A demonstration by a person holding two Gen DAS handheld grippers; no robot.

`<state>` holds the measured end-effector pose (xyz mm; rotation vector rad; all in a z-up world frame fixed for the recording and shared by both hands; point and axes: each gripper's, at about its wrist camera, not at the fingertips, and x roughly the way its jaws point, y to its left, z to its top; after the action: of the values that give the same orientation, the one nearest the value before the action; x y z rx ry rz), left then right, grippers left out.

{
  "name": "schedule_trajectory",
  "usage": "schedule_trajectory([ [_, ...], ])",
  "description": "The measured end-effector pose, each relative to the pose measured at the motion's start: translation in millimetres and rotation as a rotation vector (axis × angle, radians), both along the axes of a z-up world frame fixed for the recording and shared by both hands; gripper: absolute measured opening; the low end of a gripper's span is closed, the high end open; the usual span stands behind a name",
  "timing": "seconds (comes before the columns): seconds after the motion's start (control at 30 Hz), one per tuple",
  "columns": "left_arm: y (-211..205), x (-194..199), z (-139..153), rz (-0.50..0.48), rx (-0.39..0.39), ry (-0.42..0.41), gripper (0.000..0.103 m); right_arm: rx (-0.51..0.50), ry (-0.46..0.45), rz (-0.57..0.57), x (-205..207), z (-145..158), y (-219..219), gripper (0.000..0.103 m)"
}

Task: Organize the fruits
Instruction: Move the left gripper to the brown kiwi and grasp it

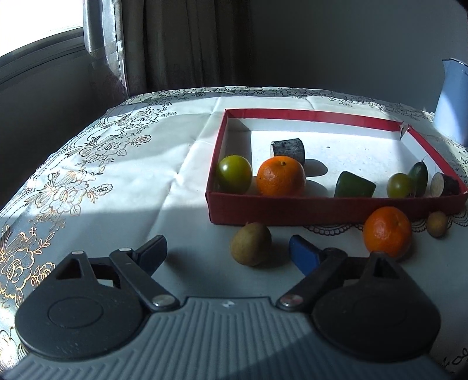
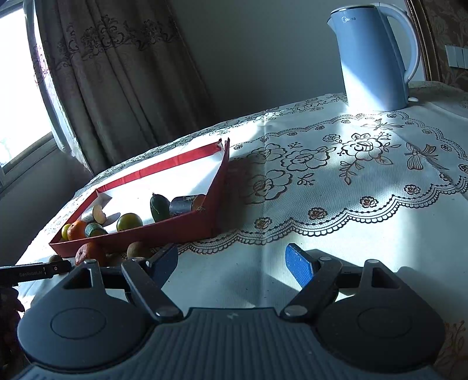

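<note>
left wrist view: brown kiwi (image 1: pixel 251 244) lies between the wide-spread left claw (image 1: pixel 231 252) fingers; right claw (image 2: pixel 234 264) gapes.

Domestic room: table covered by white floral-lace tablecloth (image 2: pixel 336 187), pale blue plastic electric kettle (image 2: pixel 377 55), brown patterned fabric curtain (image 2: pixel 117 81) beside bright window (image 1: pixel 35 20), wall switches (image 2: pixel 456 57).

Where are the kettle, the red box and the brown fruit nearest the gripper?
kettle (image 2: pixel 371 61), right wrist view, on its blue body.
red box (image 1: pixel 321 209), left wrist view, on its near wall.
brown fruit (image 1: pixel 250 244), left wrist view, on its middle.
</note>
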<state>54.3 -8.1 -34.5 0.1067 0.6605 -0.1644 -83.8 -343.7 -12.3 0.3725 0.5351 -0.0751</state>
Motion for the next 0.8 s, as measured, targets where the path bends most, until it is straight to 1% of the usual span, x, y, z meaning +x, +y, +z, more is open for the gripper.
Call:
schedule_trajectory([
  [0.13, 1.0, 0.7, -0.1, -0.001, -0.011, 0.004, 0.090, 0.003, 0.001, -0.004, -0.3, -0.9, -0.2, 0.081],
  [0.37, 2.2, 0.3, 0.0, -0.009, -0.026, 0.005, 0.087, 0.008, 0.002, -0.007, -0.2, -1.4, -0.9, 0.081],
  [0.7, -0.2, -2.7, 0.5, -0.039, -0.029, -0.011, 0.073, 0.008, 0.002, -0.006, 0.0, -1.2, -1.1, 0.081],
  [0.8, -2.1, -4.0, 0.7, -0.044, -0.019, -0.018, 0.071, 0.008, 0.003, -0.006, 0.0, -1.1, -1.2, 0.081],
])
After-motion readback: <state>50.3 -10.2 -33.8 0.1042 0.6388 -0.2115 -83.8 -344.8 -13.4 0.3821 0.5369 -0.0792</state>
